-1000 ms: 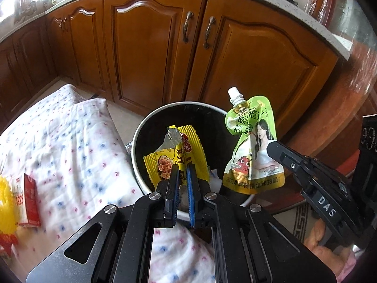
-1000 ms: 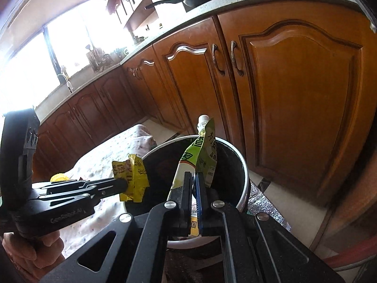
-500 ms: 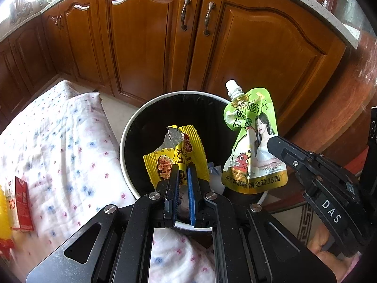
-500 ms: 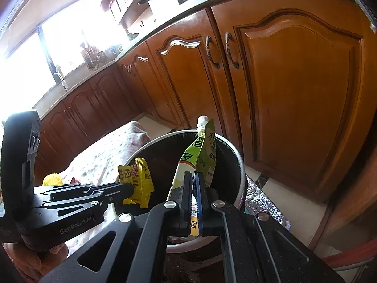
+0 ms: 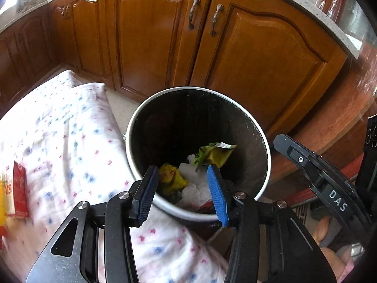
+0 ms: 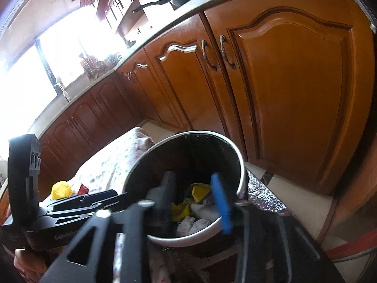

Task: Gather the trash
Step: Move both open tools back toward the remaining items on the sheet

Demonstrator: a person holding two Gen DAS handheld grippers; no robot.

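A round bin (image 5: pixel 264 141) with a white rim and black inside stands before the wooden cabinets. In it lie a yellow snack wrapper (image 5: pixel 170 180), a green drink pouch (image 5: pixel 212 153) and white crumpled paper (image 5: pixel 198 188). My left gripper (image 5: pixel 181 172) hangs over the bin's near rim, its jaws opening, nothing between them. My right gripper (image 6: pixel 194 180) is over the bin (image 6: pixel 242 165) too, blurred, jaws opening and empty; the wrapper (image 6: pixel 180 210) and pouch (image 6: pixel 200 192) lie below it. The right gripper's black body shows at the right of the left wrist view.
A white cloth (image 5: pixel 59 129) with small blue and pink marks covers the surface left of the bin. On it lie a red packet (image 5: pixel 20 188) and a yellow object (image 6: pixel 61 189). Cabinet doors (image 5: pixel 259 54) rise close behind the bin. A hand shows low in both views.
Both grippers have opened. The yellow wrapper has dropped from the left one and the green pouch from the right one; both now lie inside the bin.
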